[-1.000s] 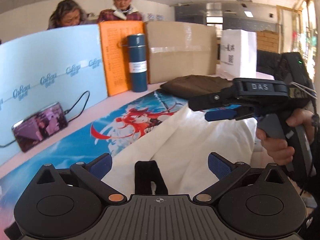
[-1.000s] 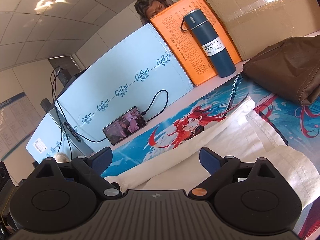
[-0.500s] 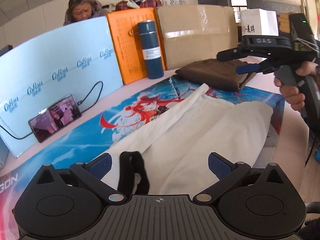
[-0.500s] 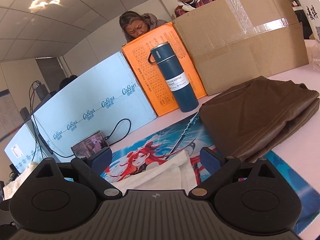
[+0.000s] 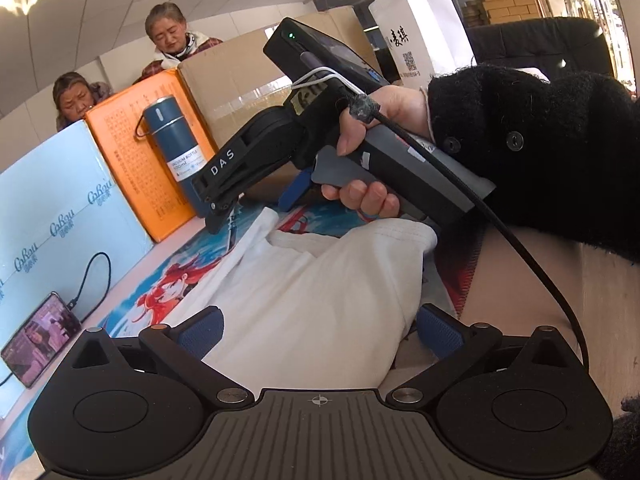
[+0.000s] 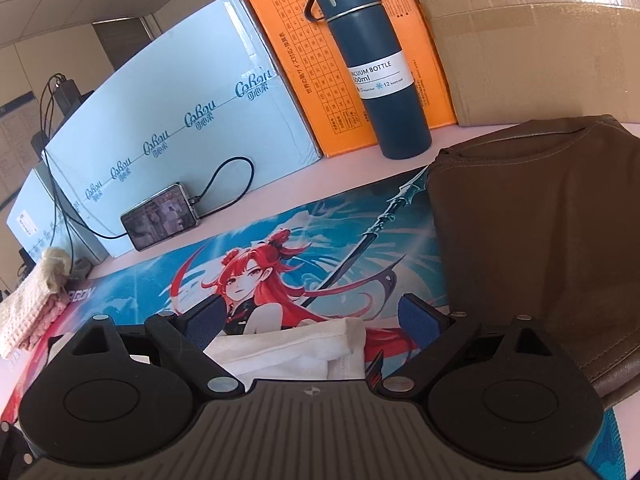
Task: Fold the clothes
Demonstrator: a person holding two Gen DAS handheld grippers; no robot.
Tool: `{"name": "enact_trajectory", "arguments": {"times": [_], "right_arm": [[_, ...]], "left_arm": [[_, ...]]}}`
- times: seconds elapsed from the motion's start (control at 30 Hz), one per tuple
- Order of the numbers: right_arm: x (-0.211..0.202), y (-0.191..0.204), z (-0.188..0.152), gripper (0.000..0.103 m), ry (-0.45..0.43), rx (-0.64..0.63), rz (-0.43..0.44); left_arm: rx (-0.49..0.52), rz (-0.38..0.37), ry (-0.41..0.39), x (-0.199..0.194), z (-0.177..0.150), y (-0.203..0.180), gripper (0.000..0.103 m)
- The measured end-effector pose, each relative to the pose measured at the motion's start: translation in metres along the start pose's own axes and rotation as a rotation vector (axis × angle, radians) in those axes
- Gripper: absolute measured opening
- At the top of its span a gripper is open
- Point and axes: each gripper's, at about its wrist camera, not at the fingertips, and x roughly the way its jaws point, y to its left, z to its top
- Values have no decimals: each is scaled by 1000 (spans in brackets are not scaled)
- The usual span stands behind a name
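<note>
A white garment lies bunched on the printed desk mat. My left gripper is open low over it, and the cloth lies between its blue pads without being pinched. My right gripper hangs just ahead over the garment's far end, held by a hand in a black sleeve. In the right wrist view my right gripper stands wide with its jaws closing, and the white garment's folded edge lies loose between them. A folded brown garment rests on the mat's right side.
Along the back stand a light blue box, an orange box, a dark blue vacuum bottle and a cardboard box. A phone on a cable leans there. A knit cloth lies at the left. Two people sit behind the boxes.
The right gripper has swung from the far right to close in front of the left camera. Its view dropped toward the mat, with the white edge now between its jaws. The black strap left the left view.
</note>
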Motion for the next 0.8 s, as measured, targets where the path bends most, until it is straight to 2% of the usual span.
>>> {"name": "enact_trajectory", "arguments": {"times": [0.07,0.17,0.23,0.4,0.43,0.47,0.5,0.53,0.6,0.67,0.73,0.8], "right_arm": [[3,-1,-3,86,-4,-29,-28],[8,6,-9,68,11,-138,-102],[8,10,-12,66,30,-203,-121],[5,12,-15,66,63,-290,-82],[4,13,-16,65,66,-300,-72],[4,15,-17,60,69,-313,-61],[3,18,-18,49,72,-331,-46],[3,21,-20,43,75,-348,-33],[2,27,-23,31,78,-377,-21],[1,31,-23,22,80,-377,-19],[-2,34,-22,20,66,-365,-26],[-9,40,-20,19,34,-351,-28]], "left_arm": [[-2,0,-2,7,4,-1,103],[-9,-4,-5,16,9,-1,103],[-20,-14,-5,20,12,1,103],[-47,-47,-3,28,17,1,103],[-53,-57,-2,30,18,1,103],[-63,-73,-1,32,18,3,102],[-80,-102,0,34,18,6,95],[-123,-139,6,36,17,13,88],[-217,-217,18,40,15,28,31],[-290,-225,16,41,11,41,14],[-359,-251,-2,37,6,53,11],[-367,-222,-51,24,3,57,10]]}}
